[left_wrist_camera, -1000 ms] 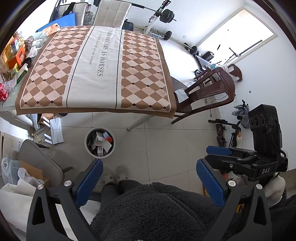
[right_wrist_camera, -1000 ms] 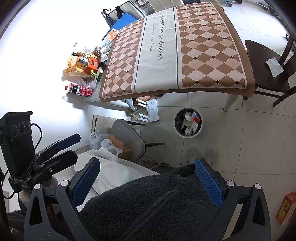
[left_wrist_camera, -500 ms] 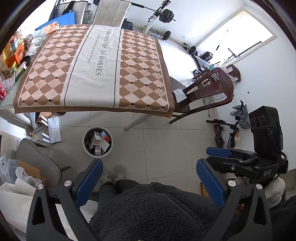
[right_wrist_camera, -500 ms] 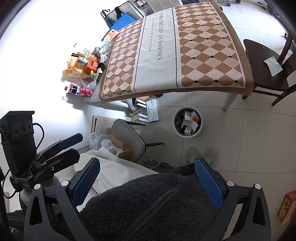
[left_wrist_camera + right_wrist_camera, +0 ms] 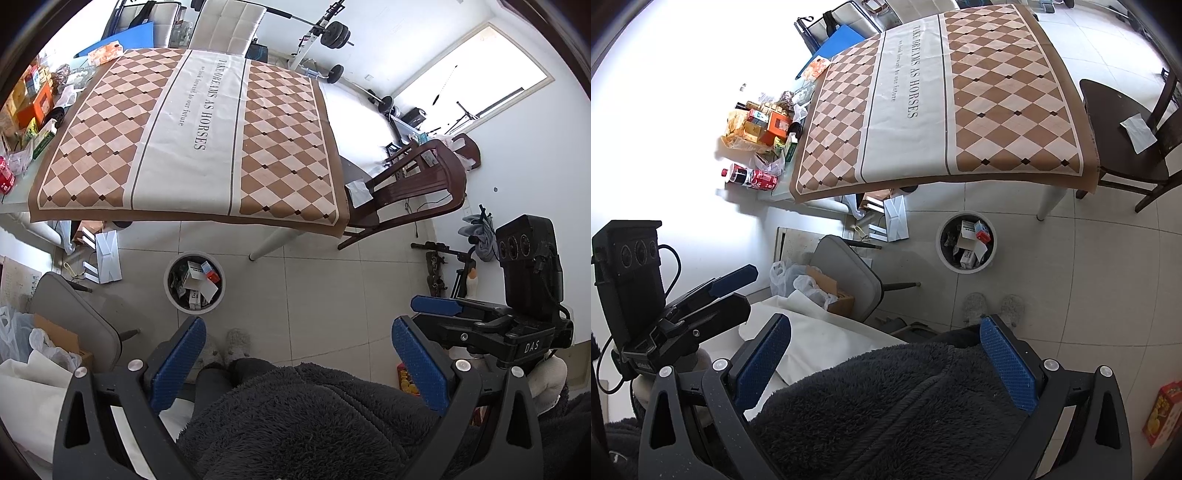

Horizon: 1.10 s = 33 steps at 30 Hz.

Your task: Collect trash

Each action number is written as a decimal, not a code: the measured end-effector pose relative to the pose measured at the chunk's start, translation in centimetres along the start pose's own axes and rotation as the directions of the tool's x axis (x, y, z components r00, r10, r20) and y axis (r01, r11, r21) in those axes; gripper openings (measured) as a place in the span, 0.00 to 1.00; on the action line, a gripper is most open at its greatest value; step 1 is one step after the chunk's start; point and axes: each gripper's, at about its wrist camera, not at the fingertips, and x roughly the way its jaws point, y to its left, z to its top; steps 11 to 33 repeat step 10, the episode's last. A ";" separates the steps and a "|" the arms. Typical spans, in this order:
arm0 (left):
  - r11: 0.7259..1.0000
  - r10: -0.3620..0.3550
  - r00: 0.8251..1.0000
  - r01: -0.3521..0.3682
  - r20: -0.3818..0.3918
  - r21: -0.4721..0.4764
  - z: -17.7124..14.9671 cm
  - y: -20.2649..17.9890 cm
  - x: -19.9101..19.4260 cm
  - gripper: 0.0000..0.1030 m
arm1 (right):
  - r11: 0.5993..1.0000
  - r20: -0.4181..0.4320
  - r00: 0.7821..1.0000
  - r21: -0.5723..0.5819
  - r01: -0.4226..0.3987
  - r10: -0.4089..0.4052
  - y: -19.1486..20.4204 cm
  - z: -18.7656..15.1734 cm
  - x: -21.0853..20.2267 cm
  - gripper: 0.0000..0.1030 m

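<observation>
Here, two spread grippers held high above a floor bin.
Left wrist view: left gripper (image 5: 297, 363) released, nothing grasped; trash bin (image 5: 194, 283), filled with cartons, set on tiles just off the table (image 5: 192, 147) front edge. Right wrist view: right gripper (image 5: 886, 363) likewise released; bin (image 5: 966, 242) placed below the table's (image 5: 942, 107) near edge, beside a wooden chair (image 5: 1126, 147).

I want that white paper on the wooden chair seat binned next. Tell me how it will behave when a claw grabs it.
The paper looks thin and creased, so it will probably be floppy and very light. It lies flat on the chair seat, so pinching an edge may be awkward; it could slide on the smooth wood. Not fragile, though it may crumple.
</observation>
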 end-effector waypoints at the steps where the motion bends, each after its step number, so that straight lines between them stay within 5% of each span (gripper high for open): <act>1: 1.000 0.000 1.000 0.000 0.002 -0.002 0.0 0.0 -0.1 1.00 | 1.000 -0.001 1.000 -0.001 -0.001 0.001 0.0 0.0 0.0 1.00; 33: 1.000 0.005 1.000 -0.004 0.013 -0.021 0.8 0.4 -0.6 1.00 | 1.000 -0.001 1.000 -0.004 -0.003 0.003 0.0 -0.2 0.0 1.00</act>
